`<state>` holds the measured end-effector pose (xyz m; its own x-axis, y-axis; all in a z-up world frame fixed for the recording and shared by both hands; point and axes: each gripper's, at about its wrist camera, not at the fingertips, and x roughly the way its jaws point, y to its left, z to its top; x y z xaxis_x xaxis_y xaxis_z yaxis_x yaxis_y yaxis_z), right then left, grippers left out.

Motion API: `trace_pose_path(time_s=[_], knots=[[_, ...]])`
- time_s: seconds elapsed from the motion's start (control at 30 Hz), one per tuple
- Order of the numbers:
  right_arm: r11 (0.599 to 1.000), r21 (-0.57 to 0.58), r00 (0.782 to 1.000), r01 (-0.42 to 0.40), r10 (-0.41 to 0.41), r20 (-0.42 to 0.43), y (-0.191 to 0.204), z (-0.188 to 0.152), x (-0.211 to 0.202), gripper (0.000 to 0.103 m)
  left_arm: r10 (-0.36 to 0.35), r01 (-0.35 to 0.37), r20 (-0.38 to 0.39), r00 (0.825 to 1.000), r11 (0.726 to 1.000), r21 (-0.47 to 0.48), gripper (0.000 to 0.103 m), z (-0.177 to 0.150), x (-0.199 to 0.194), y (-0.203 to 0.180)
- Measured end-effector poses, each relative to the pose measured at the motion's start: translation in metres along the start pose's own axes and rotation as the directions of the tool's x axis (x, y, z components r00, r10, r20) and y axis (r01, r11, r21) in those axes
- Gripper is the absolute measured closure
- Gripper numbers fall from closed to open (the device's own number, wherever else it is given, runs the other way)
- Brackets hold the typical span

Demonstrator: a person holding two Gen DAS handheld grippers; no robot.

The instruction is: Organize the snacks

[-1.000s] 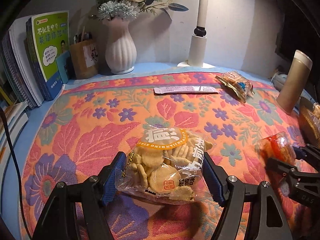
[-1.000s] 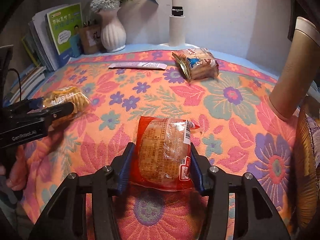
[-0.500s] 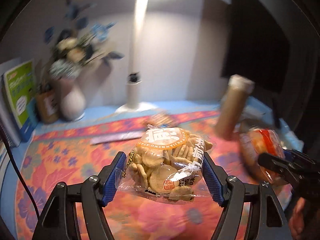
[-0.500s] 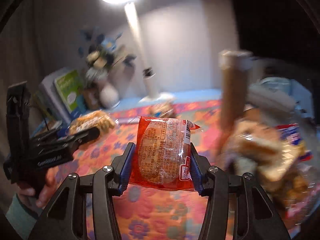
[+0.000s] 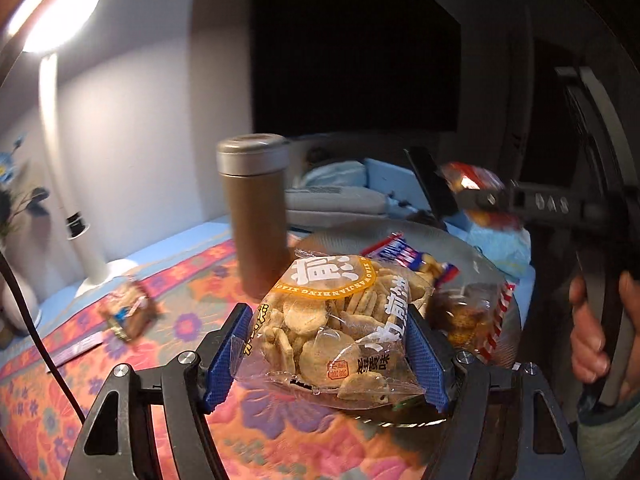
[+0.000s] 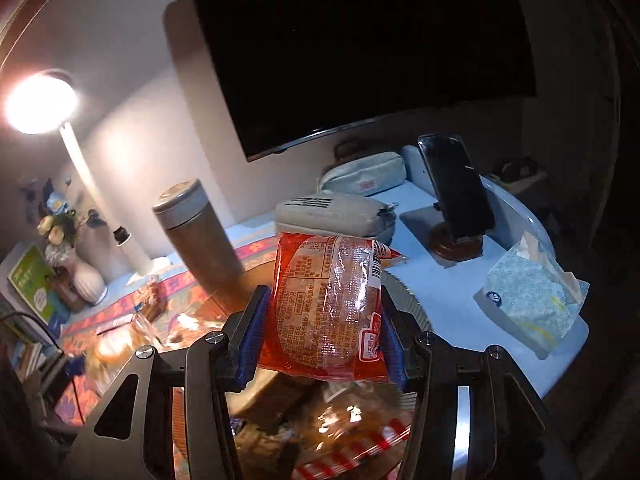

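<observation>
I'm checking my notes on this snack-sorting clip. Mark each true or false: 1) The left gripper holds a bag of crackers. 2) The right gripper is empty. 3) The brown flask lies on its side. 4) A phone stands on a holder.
1) True: the left gripper clamps the cracker bag.
2) False: the right gripper grips a red snack packet.
3) False: the flask stands upright.
4) True: the phone leans on its holder.

Landmark: brown thermos [image 6: 196, 236], upright on floral cloth [image 5: 192, 308]. Left of it: lit desk lamp [image 6: 40, 102], white vase with flowers [image 6: 86, 276], green book [image 6: 32, 282]. Right of it: grey pouch [image 6: 332, 214], phone on stand [image 6: 456, 184], tissue pack [image 6: 528, 300]. Behind it: dark monitor [image 6: 360, 48].
</observation>
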<state>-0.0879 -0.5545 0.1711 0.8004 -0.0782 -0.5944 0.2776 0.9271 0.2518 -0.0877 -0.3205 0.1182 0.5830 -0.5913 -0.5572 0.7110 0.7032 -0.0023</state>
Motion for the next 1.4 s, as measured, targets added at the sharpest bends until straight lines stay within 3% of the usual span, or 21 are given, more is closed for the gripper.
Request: trace_pose_path(time_s=[0.1, 0.2, 0.27, 0.33, 0.43, 0.6, 1.03, 1.27, 1.4], knots=[[1.000, 0.001, 1.000, -0.004, 0.004, -0.012, -0.002, 0.002, 0.008, 0.053, -0.045, 0.045, -0.012, 0.999, 0.998, 0.033, 0.030, 0.000, 0.013, -0.021], [1.000, -0.012, 1.000, 0.008, -0.008, -0.021, 0.001, 0.001, 0.014, 0.051, -0.044, 0.044, -0.004, 0.999, 0.997, 0.064, 0.030, -0.003, 0.019, -0.036], [1.000, -0.016, 0.999, 0.000, -0.001, -0.037, 0.000, 0.001, 0.020, 0.042, -0.040, 0.040, -0.007, 0.999, 0.994, 0.098, 0.028, -0.007, 0.023, -0.043], [1.000, -0.002, 0.999, 0.001, -0.002, -0.044, -0.003, -0.001, 0.022, 0.032, -0.004, 0.007, -0.019, 1.000, 0.988, 0.154, 0.009, -0.014, 0.030, -0.050], [1.000, 0.009, 0.999, -0.009, 0.009, -0.040, -0.007, -0.003, 0.019, 0.031, 0.020, -0.013, -0.035, 0.999, 0.985, 0.172, 0.006, -0.023, 0.031, -0.047], [1.000, 0.026, 0.998, -0.015, 0.016, -0.065, -0.004, -0.009, 0.018, 0.031, -0.020, 0.024, -0.047, 0.999, 0.996, 0.088, 0.006, -0.025, 0.021, -0.023], [0.999, 0.000, 0.997, -0.050, 0.050, -0.056, 0.034, -0.015, 0.004, 0.027, 0.003, -0.004, -0.016, 1.000, 0.998, -0.060, 0.006, -0.033, -0.014, 0.036], [0.997, -0.035, 0.996, -0.073, 0.070, -0.056, 0.061, -0.017, 0.000, 0.026, 0.046, -0.046, -0.001, 0.999, 0.985, -0.168, 0.006, -0.045, -0.045, 0.086], [0.993, -0.053, 0.992, -0.109, 0.105, -0.073, 0.083, -0.021, 0.001, 0.026, 0.088, -0.084, 0.006, 0.996, 0.964, -0.253, 0.006, -0.056, -0.068, 0.123]])
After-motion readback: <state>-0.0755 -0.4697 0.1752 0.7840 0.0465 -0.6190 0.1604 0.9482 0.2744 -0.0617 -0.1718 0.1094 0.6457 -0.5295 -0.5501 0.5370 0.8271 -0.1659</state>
